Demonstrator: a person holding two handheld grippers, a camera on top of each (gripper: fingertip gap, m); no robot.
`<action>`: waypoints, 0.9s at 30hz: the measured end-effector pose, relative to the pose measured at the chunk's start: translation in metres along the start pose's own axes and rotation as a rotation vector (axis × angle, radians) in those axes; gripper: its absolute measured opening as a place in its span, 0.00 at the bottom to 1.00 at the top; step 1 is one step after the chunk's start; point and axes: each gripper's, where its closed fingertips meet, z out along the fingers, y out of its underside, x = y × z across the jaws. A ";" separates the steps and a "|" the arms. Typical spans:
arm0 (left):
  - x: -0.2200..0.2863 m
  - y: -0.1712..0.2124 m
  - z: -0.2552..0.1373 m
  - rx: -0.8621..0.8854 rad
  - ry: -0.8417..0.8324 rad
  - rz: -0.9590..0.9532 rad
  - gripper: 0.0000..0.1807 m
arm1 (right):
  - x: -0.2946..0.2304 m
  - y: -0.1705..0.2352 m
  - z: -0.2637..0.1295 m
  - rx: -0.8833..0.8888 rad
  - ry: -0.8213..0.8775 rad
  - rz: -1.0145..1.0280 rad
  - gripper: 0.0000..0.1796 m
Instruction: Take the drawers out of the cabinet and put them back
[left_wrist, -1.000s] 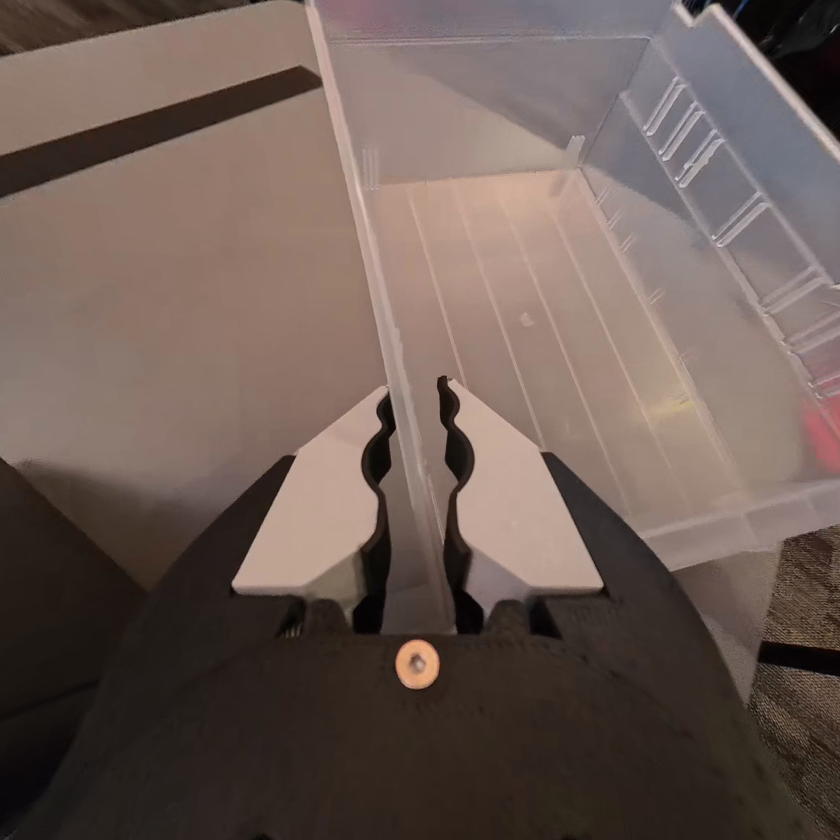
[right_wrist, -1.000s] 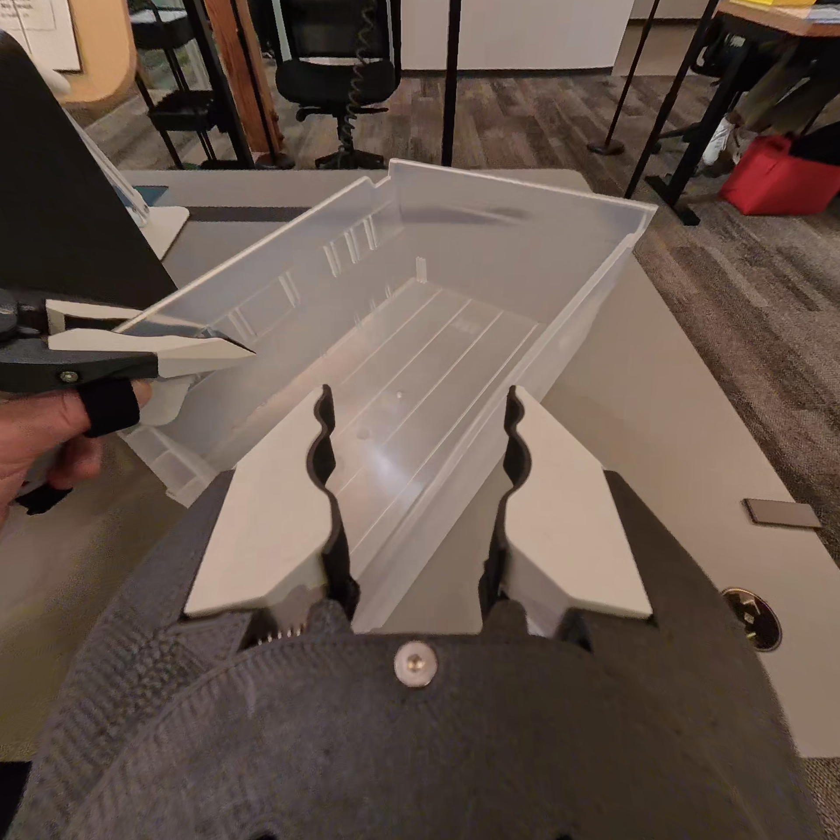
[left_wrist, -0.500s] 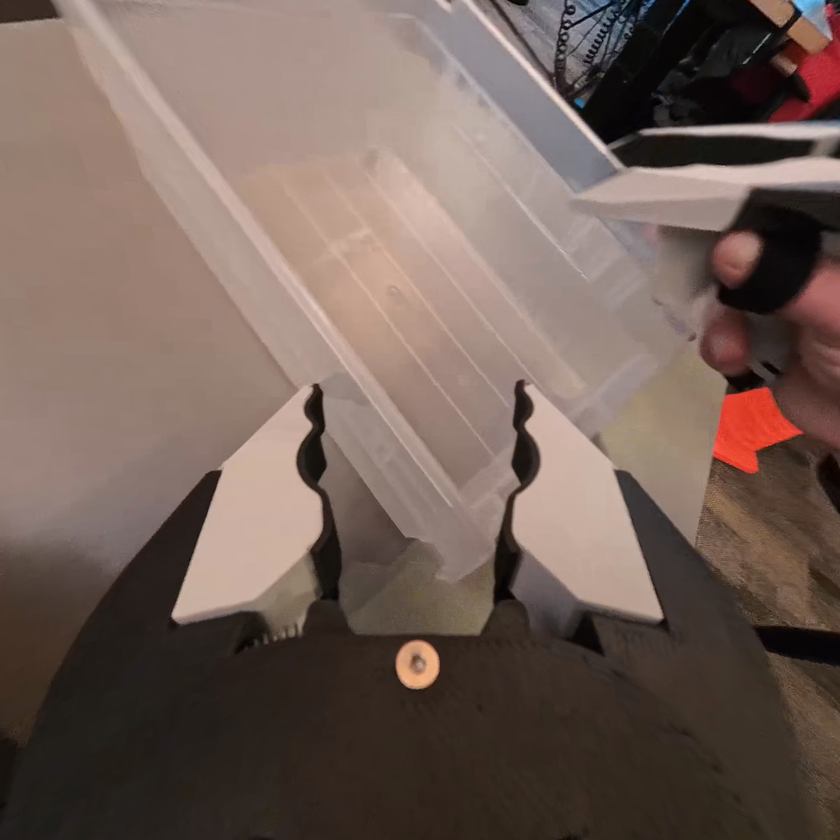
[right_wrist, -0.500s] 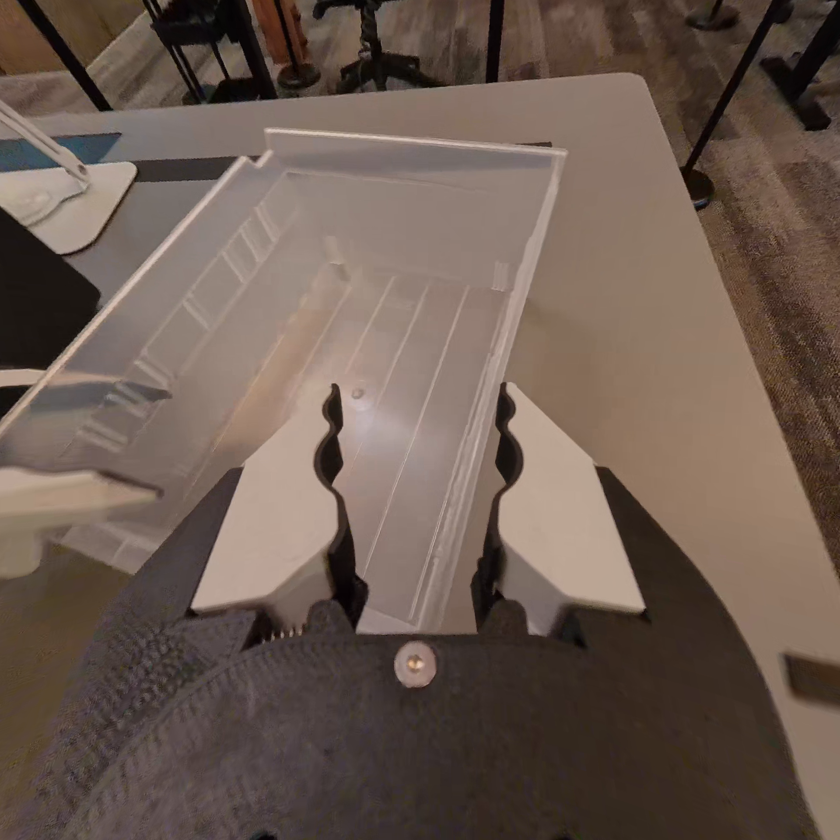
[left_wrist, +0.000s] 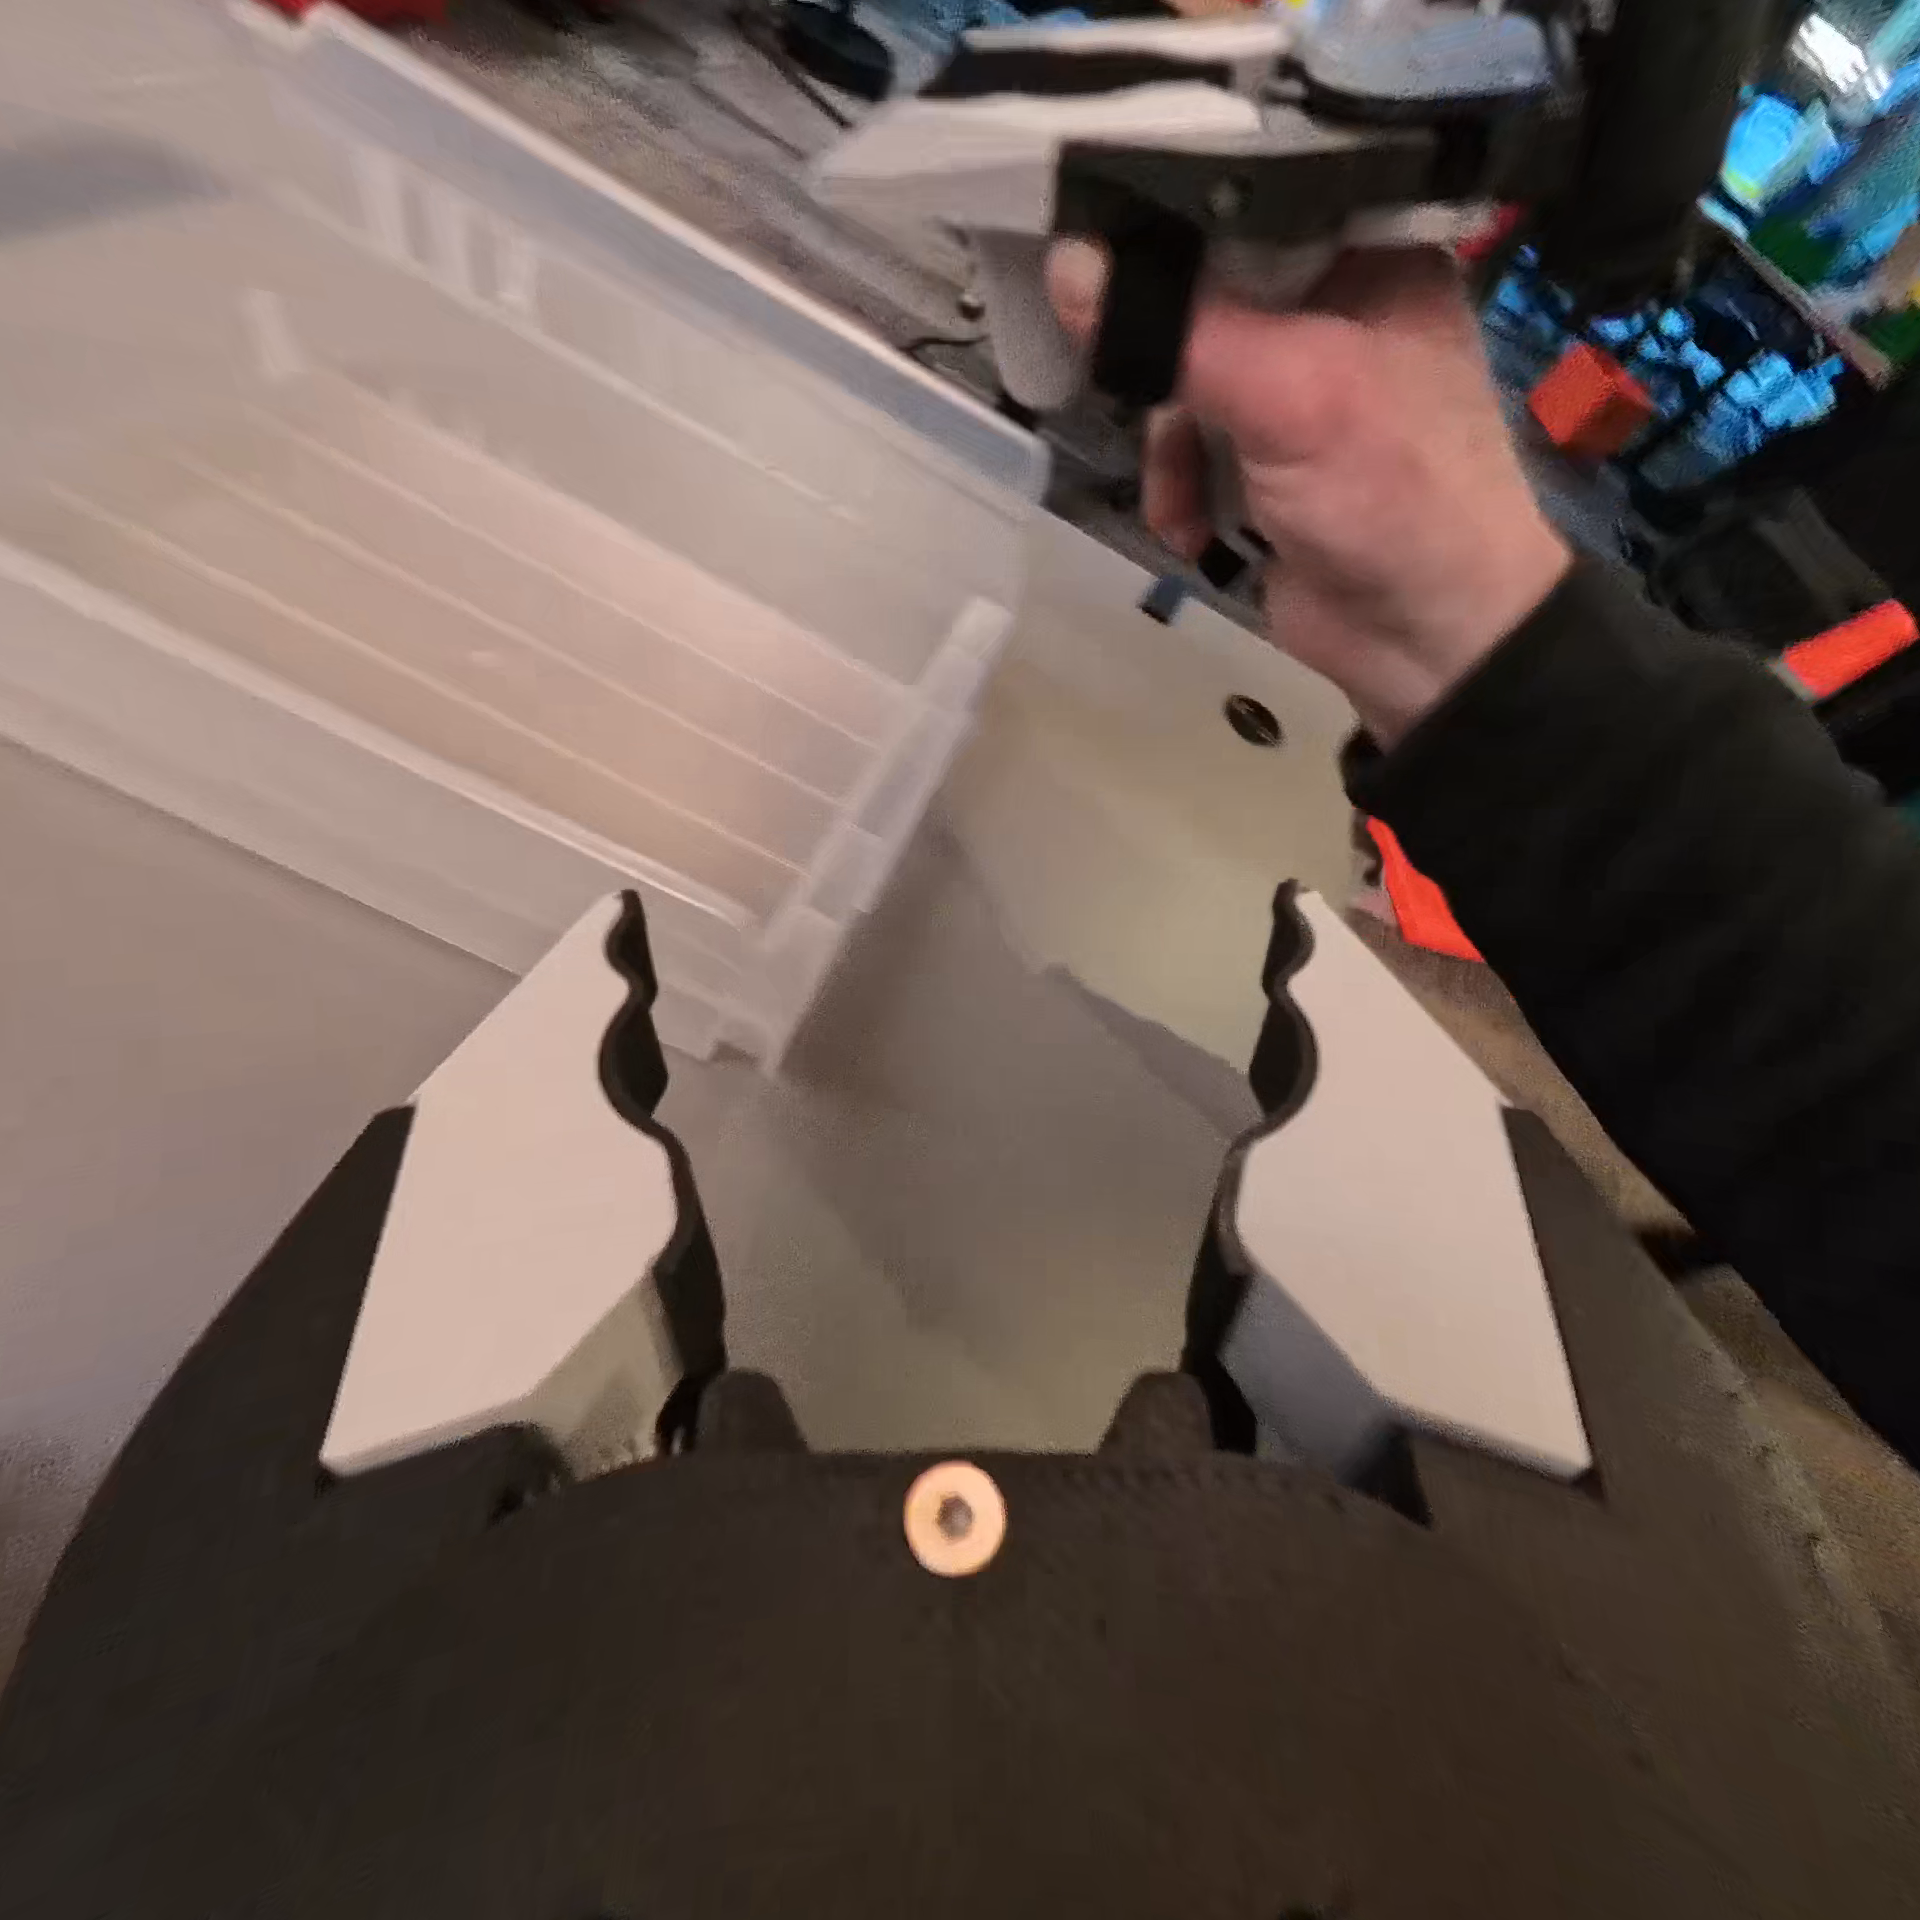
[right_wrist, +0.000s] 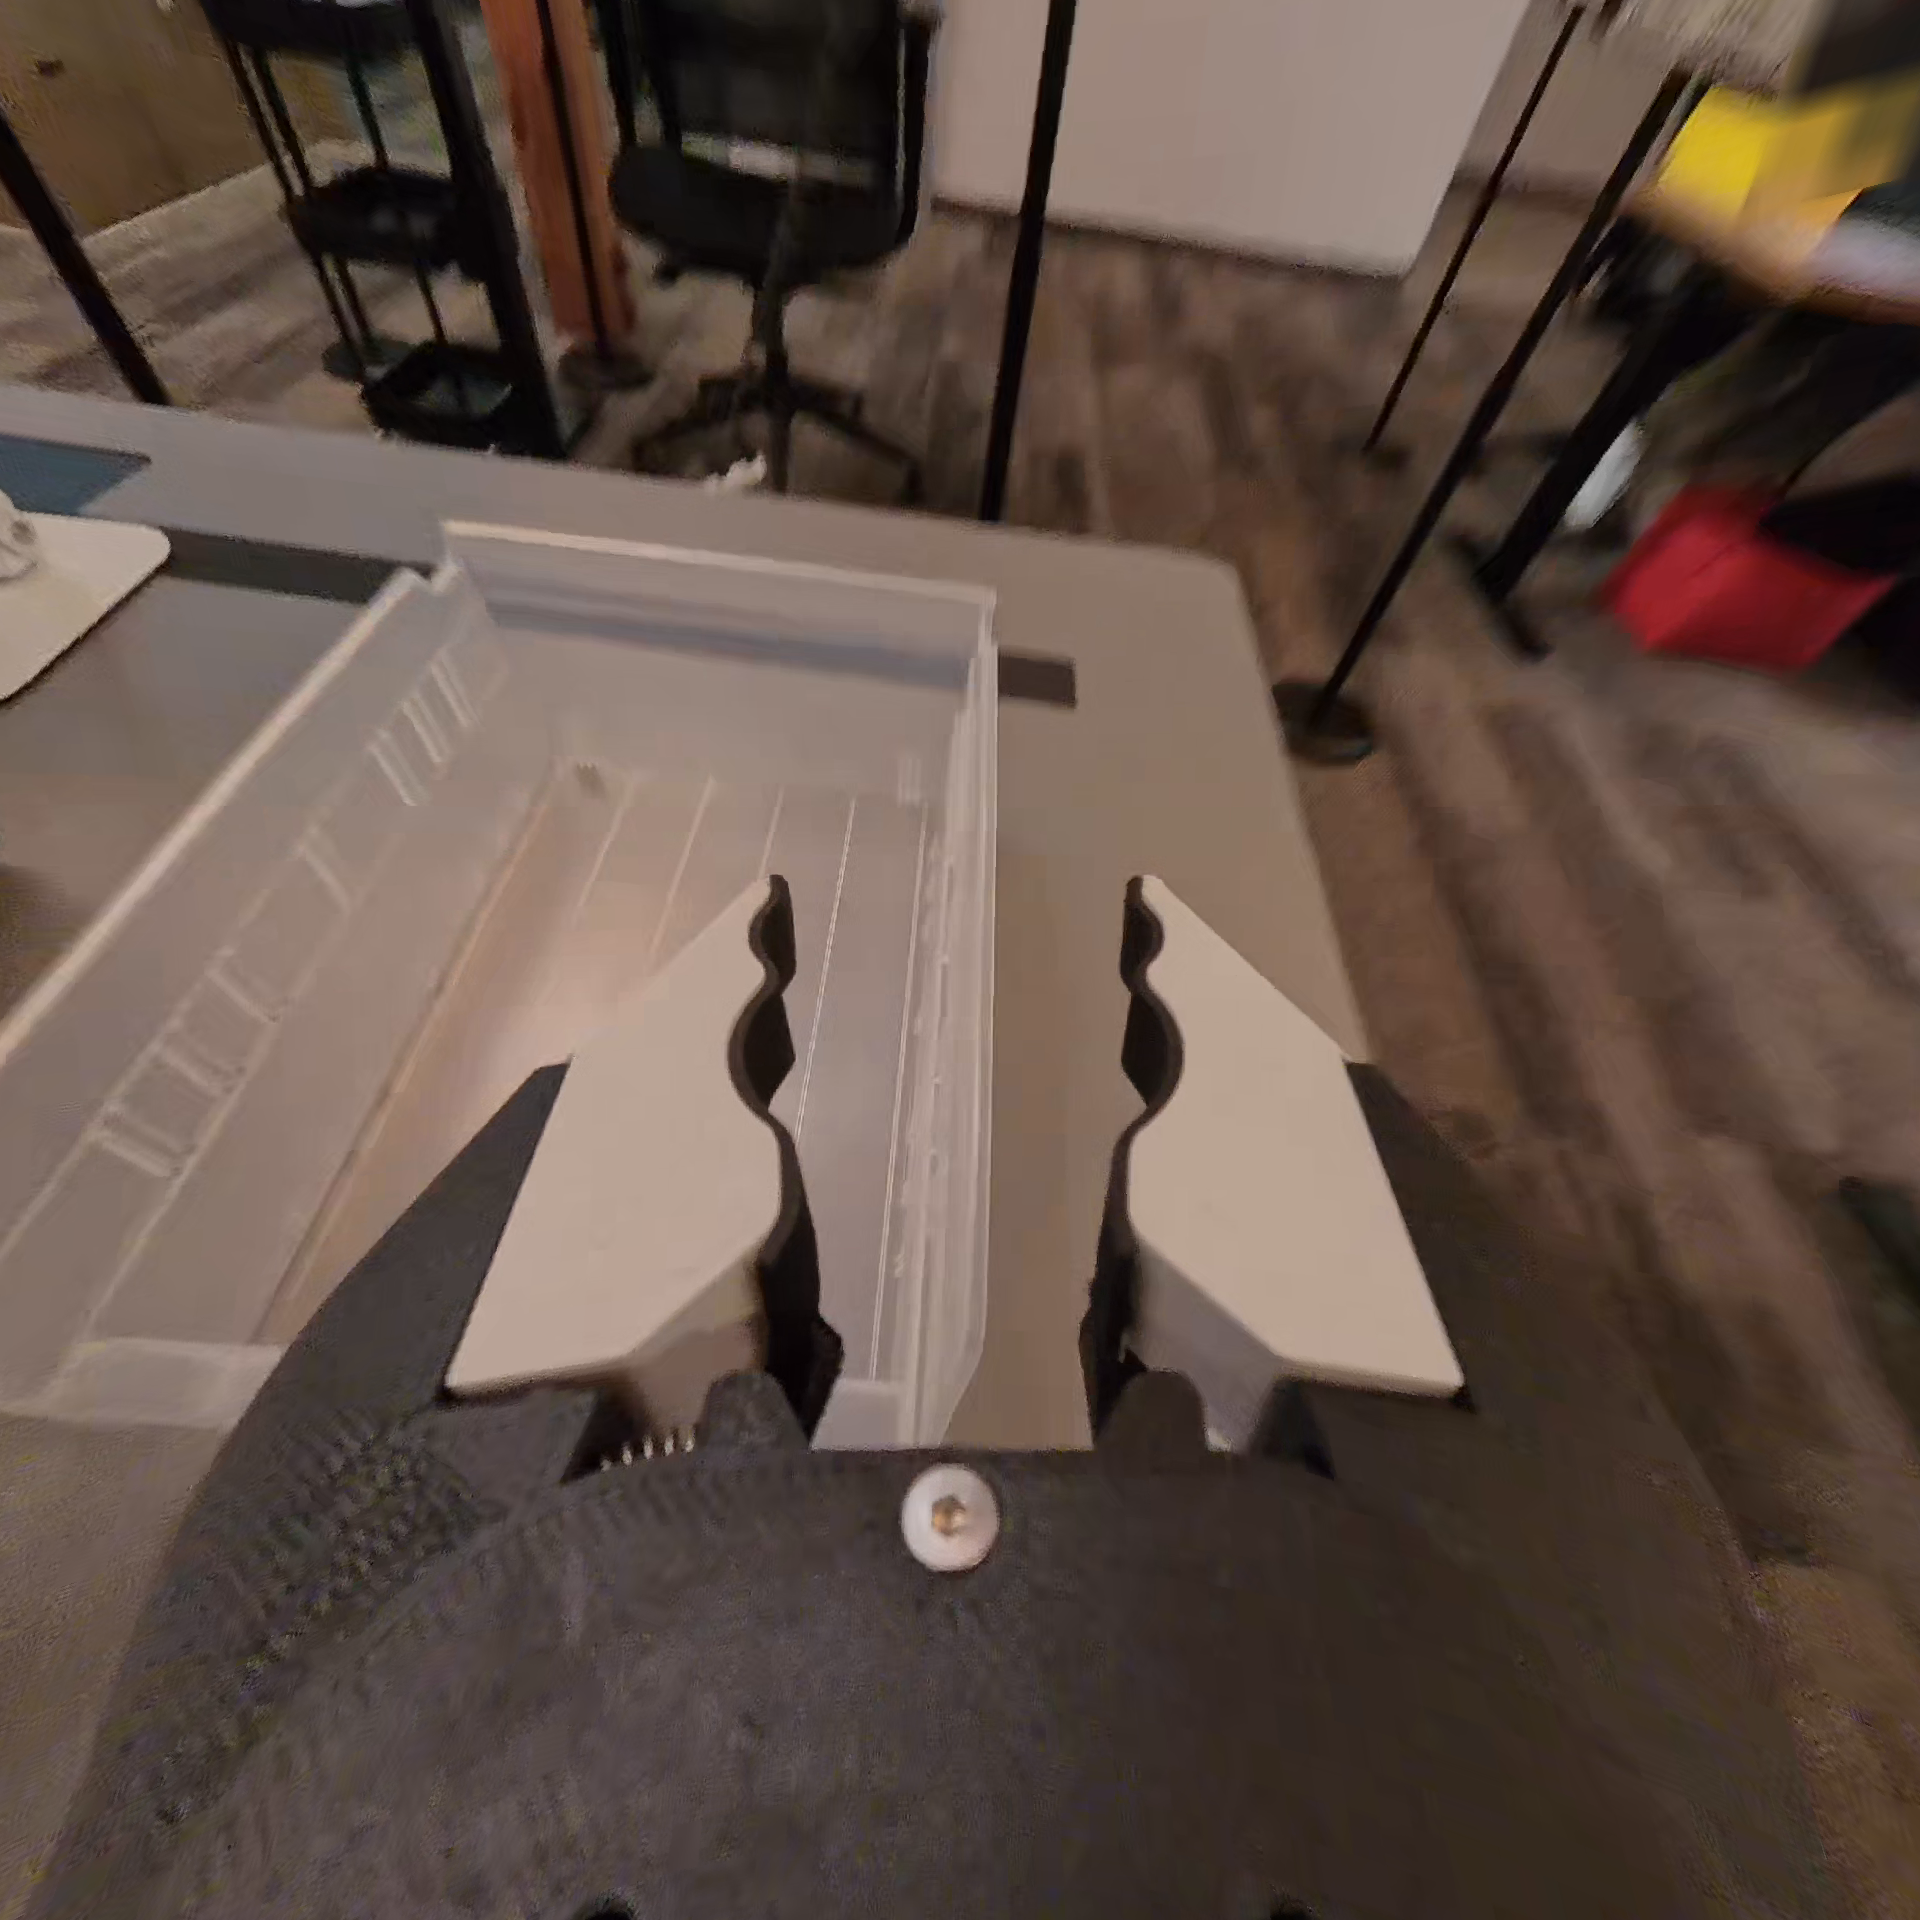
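Both grippers are spread wide with nothing clamped. In the left wrist view, the left gripper (left_wrist: 956, 914) is seen at lower centre, a corner of the clear plastic drawer (left_wrist: 499, 623) lying just past its left fingertip; the drawer fills the upper left of the frame, resting on the grey surface (left_wrist: 1122, 790). At upper right, the right gripper (left_wrist: 862, 156) is held by a hand (left_wrist: 1340, 478). In the right wrist view, the right gripper (right_wrist: 956, 883) straddles the drawer's (right_wrist: 623, 894) right wall without touching it. An office chair (right_wrist: 769, 187) is seen at the top of the frame.
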 end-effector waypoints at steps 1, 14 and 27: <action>0.016 0.004 -0.015 -0.017 0.020 0.061 0.60 | -0.006 -0.012 -0.016 0.048 0.022 -0.038 0.34; -0.027 -0.016 -0.355 0.084 -0.514 0.549 0.26 | -0.227 -0.085 -0.133 0.246 -0.270 -0.349 0.25; -0.251 0.212 -0.587 -0.602 -0.743 0.135 0.09 | -0.430 -0.053 -0.197 0.127 -0.751 -0.396 0.25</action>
